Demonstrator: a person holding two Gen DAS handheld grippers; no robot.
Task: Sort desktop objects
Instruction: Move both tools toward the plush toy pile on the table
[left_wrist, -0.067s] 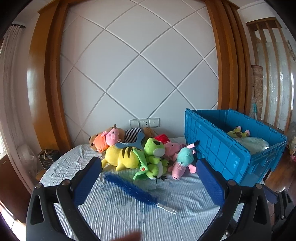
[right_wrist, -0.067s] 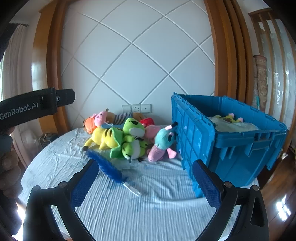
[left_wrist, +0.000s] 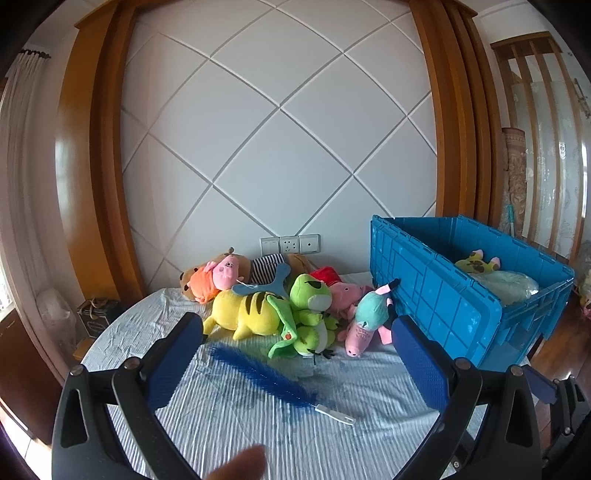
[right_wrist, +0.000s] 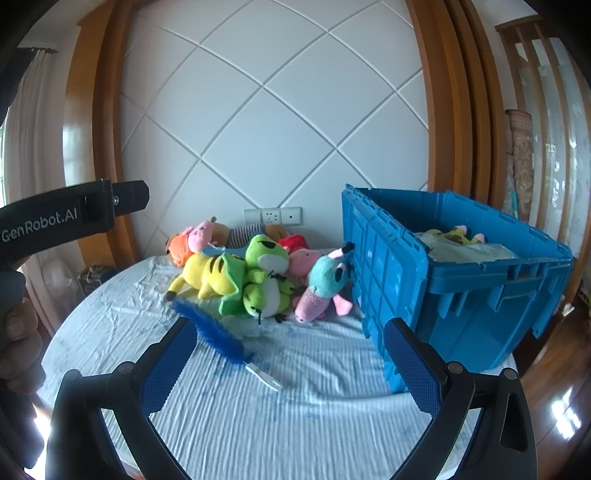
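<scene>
Left tool (left_wrist: 295, 363): spread apart, empty, lower frame. Right tool (right_wrist: 286, 363): spread apart, empty. Blue feather (left_wrist: 260, 374): frame centre, on striped surface (left_wrist: 240, 432). Plush toys (left_wrist: 284, 308): piled beyond. Blue crate (left_wrist: 454, 295): right of frame.

Plush toys (left_wrist: 280, 310) left of crate (left_wrist: 458, 295)

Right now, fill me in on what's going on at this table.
A person holds a two-finger gripper in each hand, sorting toys into a blue crate. Both the left gripper and the right gripper are open and empty, hovering over the striped cloth. A pile of plush toys lies beside the crate, including a green frog, a yellow tiger and a teal-and-pink plush leaning on the crate wall. A blue feather lies in front. The crate already holds a few items.
</scene>
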